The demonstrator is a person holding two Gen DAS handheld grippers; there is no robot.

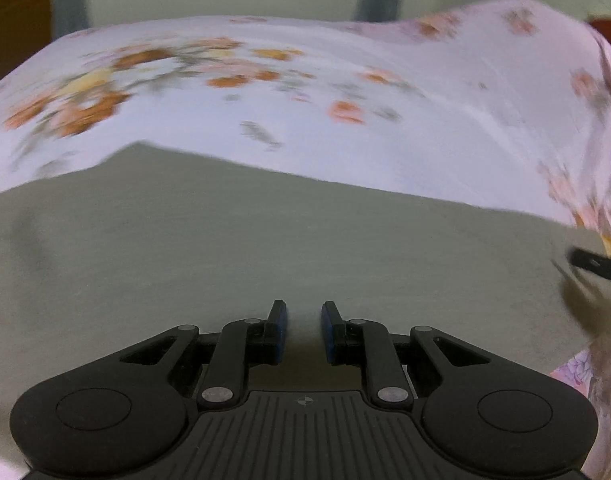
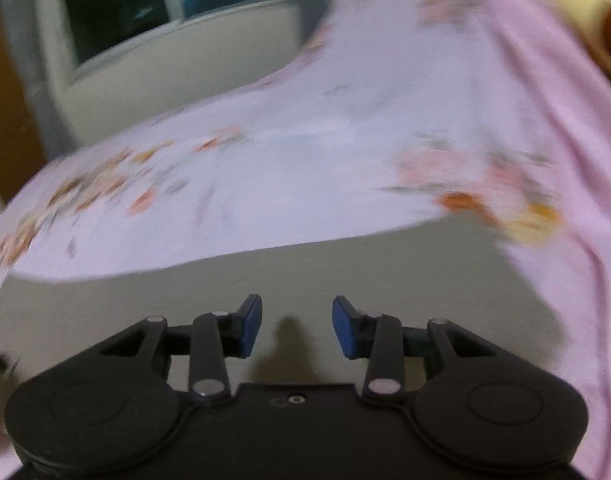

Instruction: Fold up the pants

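The left hand-held gripper (image 1: 303, 312) is pointing down over grey cloth with its jaws drawn almost together, leaving only a narrow slit. Whether any cloth is being pinched in that slit cannot be told. The right hand-held gripper (image 2: 297, 308) is standing partly apart, nothing is sitting between its jaws, and it is casting a small shadow onto the grey cloth just ahead of it.

A pale pink floral sheet (image 1: 345, 92) is taking up the widest area, spreading across the far half of both views and rising in a fold on the right side. Its orange and yellow flowers are blurring with motion. In the right wrist view the same sheet (image 2: 305, 152) is also draping down along the right edge.

The pants (image 1: 225, 248), plain grey-green, are lying flat on top of that sheet, filling the near half of the left wrist view right up to the jaws. Their far edge is running as a straight line across the flowers. In the right wrist view the pants (image 2: 345, 272) are likewise lying directly under the open jaws.

A dark window (image 2: 153, 8) in a light wall is showing beyond the sheet.

Blue pads (image 1: 280, 332) are lining the inner faces of the left fingers, and matching pads (image 2: 252, 328) are lining the right ones.
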